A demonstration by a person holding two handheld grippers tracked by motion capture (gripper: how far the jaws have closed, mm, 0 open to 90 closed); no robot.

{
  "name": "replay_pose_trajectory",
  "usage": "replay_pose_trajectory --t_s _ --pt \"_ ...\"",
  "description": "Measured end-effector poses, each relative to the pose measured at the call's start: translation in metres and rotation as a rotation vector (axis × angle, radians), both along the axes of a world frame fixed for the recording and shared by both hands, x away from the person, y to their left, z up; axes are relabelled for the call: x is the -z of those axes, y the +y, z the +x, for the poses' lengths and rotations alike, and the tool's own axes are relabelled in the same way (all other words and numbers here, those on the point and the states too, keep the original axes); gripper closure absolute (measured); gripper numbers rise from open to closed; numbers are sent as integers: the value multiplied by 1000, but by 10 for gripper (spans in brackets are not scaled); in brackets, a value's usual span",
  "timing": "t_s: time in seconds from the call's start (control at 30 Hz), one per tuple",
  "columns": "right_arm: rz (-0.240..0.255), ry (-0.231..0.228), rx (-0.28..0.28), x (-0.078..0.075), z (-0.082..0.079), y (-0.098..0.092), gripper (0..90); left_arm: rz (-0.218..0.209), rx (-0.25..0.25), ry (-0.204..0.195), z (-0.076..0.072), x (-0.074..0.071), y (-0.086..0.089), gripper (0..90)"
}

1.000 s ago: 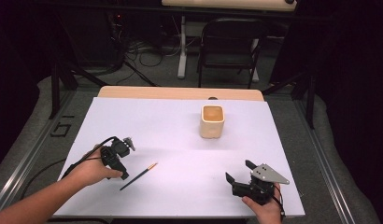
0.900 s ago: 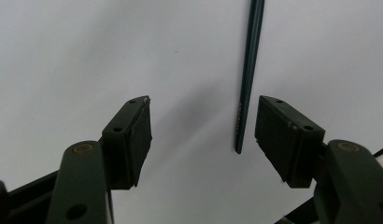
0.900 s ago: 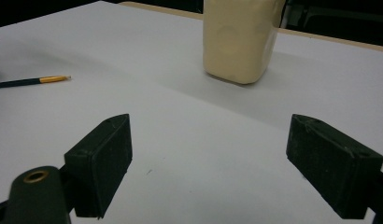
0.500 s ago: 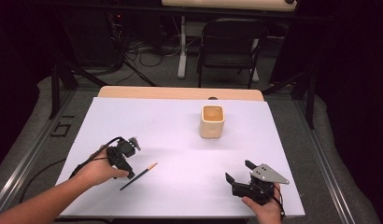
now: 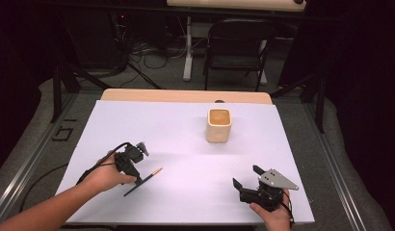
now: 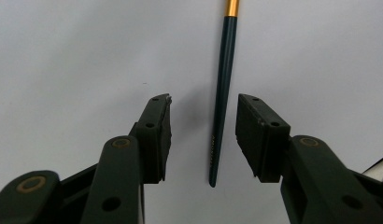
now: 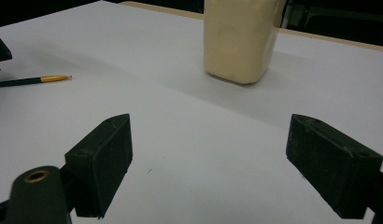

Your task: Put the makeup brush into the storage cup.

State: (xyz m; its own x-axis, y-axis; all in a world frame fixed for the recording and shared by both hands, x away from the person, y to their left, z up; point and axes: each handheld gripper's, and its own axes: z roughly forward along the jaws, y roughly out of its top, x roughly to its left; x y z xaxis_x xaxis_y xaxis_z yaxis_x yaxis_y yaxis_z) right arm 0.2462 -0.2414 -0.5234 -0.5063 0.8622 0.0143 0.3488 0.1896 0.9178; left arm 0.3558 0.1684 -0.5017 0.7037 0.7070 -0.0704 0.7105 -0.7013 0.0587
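A dark green pencil point(image 5: 143, 181) with a gold band lies on the white table sheet point(image 5: 176, 139) at the front left. My left gripper point(image 5: 136, 180) points down over its dark end. In the left gripper view the pencil point(image 6: 221, 107) lies in the gap of the open left gripper point(image 6: 203, 100), closer to the right-hand jaw and touching neither. My right gripper point(image 5: 245, 175) rests open near the front right edge, nothing between its jaws. In the right gripper view, the open right gripper point(image 7: 208, 126) faces a cream cup point(image 7: 239, 37), with the pencil point(image 7: 31, 80) far left.
The cream square cup point(image 5: 219, 125) stands upright right of the table's centre, towards the back. A folding chair point(image 5: 239, 43) and cables are on the floor beyond the far edge. A black cable trails from the left gripper off the table's left side.
My left gripper has moved right and down to the pencil's dark end, now straddling it. The right gripper, pencil and cup have stayed put.
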Motion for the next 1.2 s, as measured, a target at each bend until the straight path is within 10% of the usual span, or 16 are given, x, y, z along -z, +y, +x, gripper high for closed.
replay_pose_trajectory --t_s 1.2 --pt "7 -1 -8 1 1 0 144 26 2 38 -2 20 -13 781"
